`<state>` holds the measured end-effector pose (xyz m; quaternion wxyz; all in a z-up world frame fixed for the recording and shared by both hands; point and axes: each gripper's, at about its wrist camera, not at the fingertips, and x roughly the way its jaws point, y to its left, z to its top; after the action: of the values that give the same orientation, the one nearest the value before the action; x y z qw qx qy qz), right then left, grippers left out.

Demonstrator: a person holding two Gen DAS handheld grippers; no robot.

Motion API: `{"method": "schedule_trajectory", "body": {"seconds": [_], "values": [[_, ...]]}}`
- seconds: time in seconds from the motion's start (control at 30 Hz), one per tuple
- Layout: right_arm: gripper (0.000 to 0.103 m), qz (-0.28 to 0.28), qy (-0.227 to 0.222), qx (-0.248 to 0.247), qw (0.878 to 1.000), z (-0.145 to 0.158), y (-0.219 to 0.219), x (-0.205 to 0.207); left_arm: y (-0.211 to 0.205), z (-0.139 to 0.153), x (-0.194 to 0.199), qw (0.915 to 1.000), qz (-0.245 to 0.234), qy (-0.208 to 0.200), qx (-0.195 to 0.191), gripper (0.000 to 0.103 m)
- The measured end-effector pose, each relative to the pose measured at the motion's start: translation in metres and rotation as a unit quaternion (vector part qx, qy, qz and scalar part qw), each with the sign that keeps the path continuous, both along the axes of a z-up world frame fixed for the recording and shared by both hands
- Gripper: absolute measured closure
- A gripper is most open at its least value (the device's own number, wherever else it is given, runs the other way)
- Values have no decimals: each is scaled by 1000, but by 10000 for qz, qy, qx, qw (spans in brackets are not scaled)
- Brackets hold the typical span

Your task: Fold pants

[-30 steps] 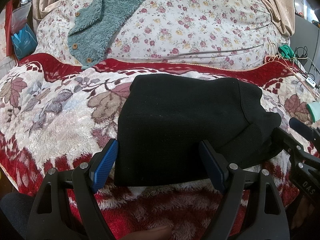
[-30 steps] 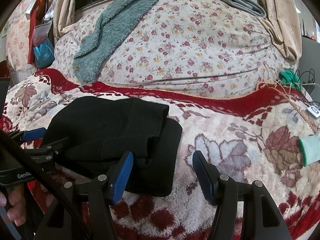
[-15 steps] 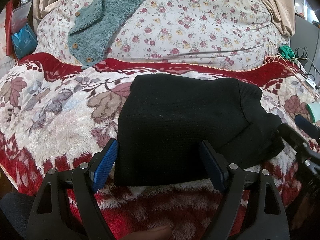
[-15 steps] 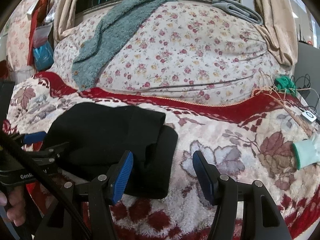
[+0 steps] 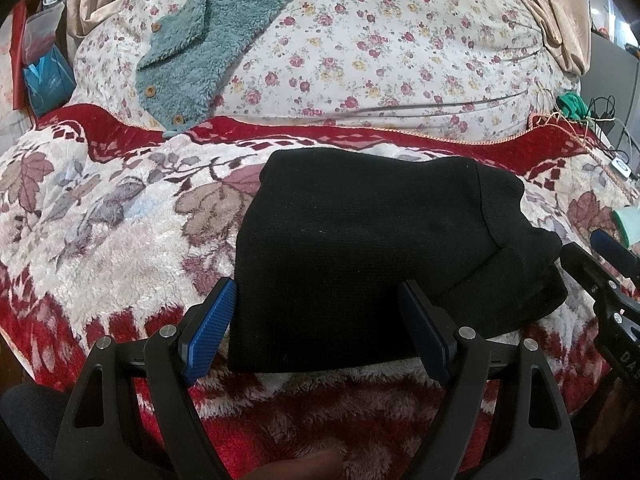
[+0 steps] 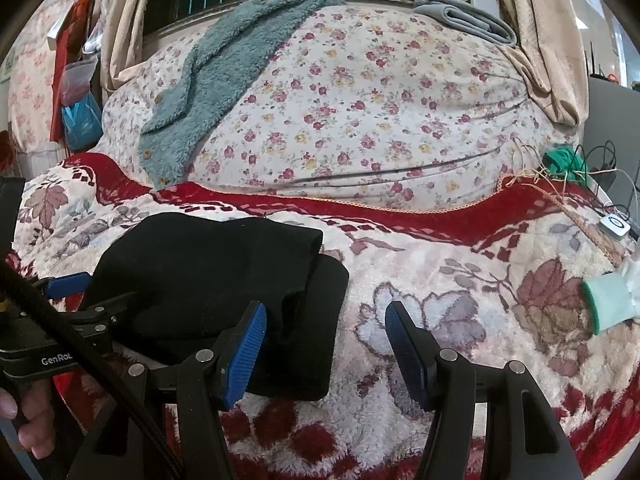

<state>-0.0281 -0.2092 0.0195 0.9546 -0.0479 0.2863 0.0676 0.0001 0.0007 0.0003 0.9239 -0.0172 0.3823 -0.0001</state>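
The black pants [image 5: 360,248] lie folded into a thick rectangle on the red and cream floral blanket [image 5: 100,220]. My left gripper [image 5: 318,330] is open, its blue pads standing either side of the near edge of the pants without pressing on them. In the right wrist view the pants [image 6: 208,272] sit at lower left. My right gripper [image 6: 326,352] is open just off their right end, its left pad over the black cloth and its right pad over bare blanket. Each gripper shows at the edge of the other's view.
A teal fleece garment [image 5: 208,40] drapes over a bulky flowered duvet [image 5: 380,52] behind the blanket. A mint glove cuff [image 6: 608,300], a small white device [image 6: 614,226] and cables [image 6: 576,164] lie at the right. A folded grey towel [image 6: 468,16] rests on top by the window.
The right gripper has drawn back slightly from the right end of the pants and tipped up a little. The left gripper and the pants have stayed put.
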Motion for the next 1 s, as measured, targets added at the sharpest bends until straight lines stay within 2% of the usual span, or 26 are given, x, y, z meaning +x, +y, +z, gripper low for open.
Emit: {"method": "schedule_trajectory", "body": {"seconds": [0.07,0.17,0.33,0.43,0.53,0.57,0.6,0.63,0.7,0.77,0.9,0.97,1.0], "values": [[43,-28,-46,28,10000,1,-1,-1,3,3,1,9999,-38,43,-137,21],[43,-57,-77,183,9998,5,-7,-4,21,15,4,9984,4,76,-565,23],[43,207,68,862,9960,12,-20,-10,74,48,10,9876,359,-83,-1527,23],[43,546,179,1392,9886,13,-22,-16,105,69,10,9862,559,-441,-1495,23],[42,1211,337,2156,9684,15,-19,-20,130,72,8,9795,983,-757,-1586,23],[40,1396,437,2297,9622,12,-15,-20,136,67,10,9766,1103,-709,-1705,23],[40,1477,597,2337,9592,8,-10,-18,143,58,15,9737,1112,-463,-1935,23],[40,1499,704,2315,9586,5,-6,-17,148,51,21,9701,1071,-129,-2173,23],[40,1514,876,2259,9583,-3,2,-17,152,38,28,9641,1073,265,-2412,23],[40,1444,950,2330,9570,-7,4,-15,153,36,27,9618,1196,329,-2442,23],[40,968,1071,2515,9570,-14,-7,-6,143,42,19,9691,1317,71,-2086,23],[40,857,1137,2744,9510,-19,-13,2,142,42,16,9700,1301,-61,-2053,23],[40,823,1177,2931,9452,-22,-16,6,141,41,17,9693,1170,-89,-2161,23]]}}
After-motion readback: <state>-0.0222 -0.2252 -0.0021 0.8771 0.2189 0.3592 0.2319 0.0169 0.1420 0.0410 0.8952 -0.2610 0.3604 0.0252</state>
